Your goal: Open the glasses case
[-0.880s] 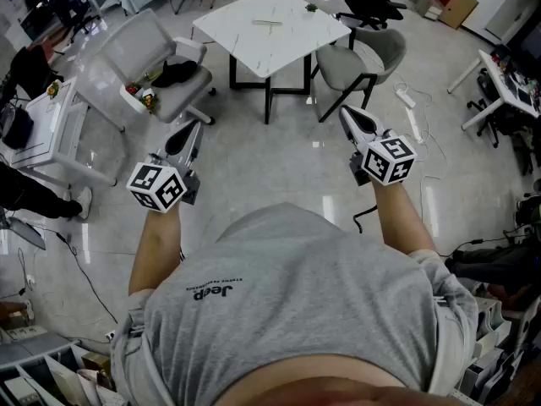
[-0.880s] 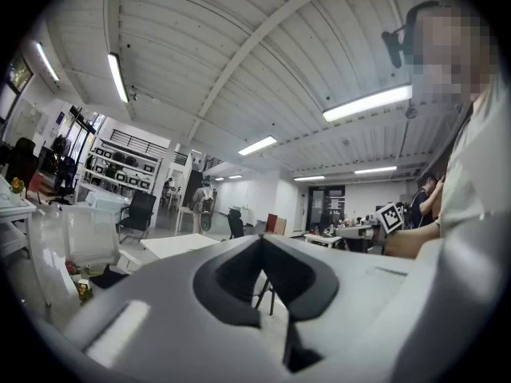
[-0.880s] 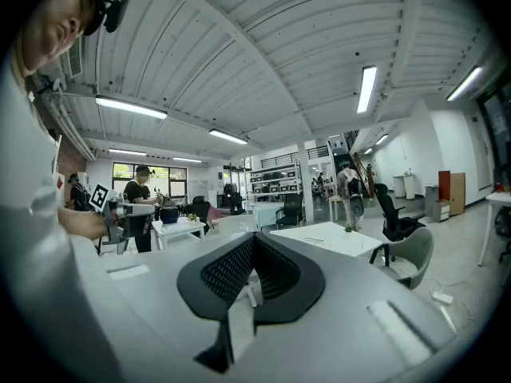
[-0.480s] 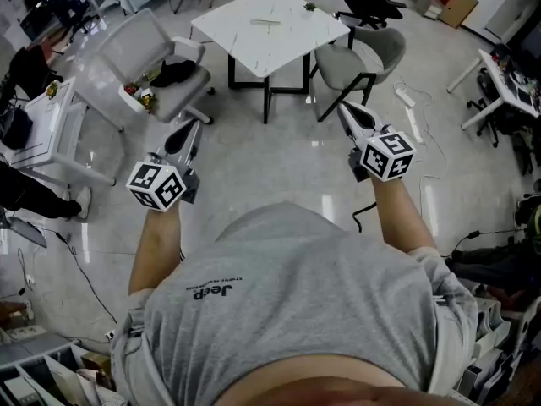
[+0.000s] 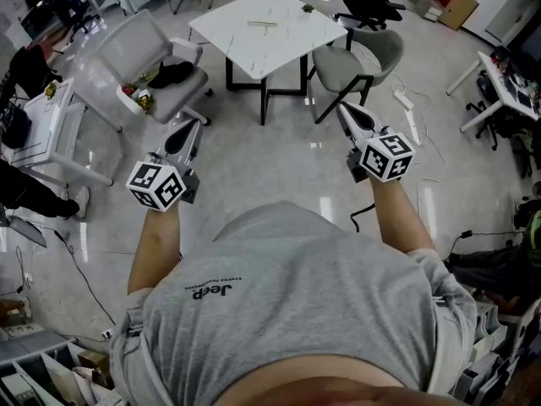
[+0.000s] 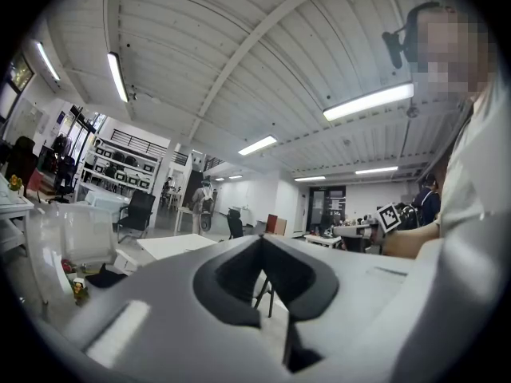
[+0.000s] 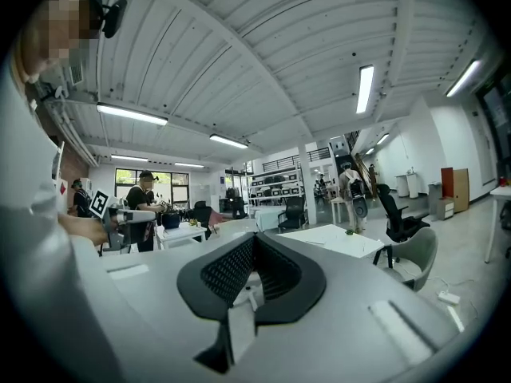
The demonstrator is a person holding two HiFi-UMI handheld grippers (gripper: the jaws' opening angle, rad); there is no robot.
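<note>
Well apart from the white table (image 5: 269, 25), left gripper (image 5: 188, 129) and right gripper (image 5: 345, 112) point level; both claws are pressed together, tip to tip.

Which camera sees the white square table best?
The head view. It shows the whole white square table from above, black legs included. The left gripper view shows only a thin, edge-on sliver of its top; the right gripper view shows the top low and side-on.

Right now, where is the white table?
In the head view, the white table stands top centre, between the white armchair at its left and the grey chair at its right.
</note>
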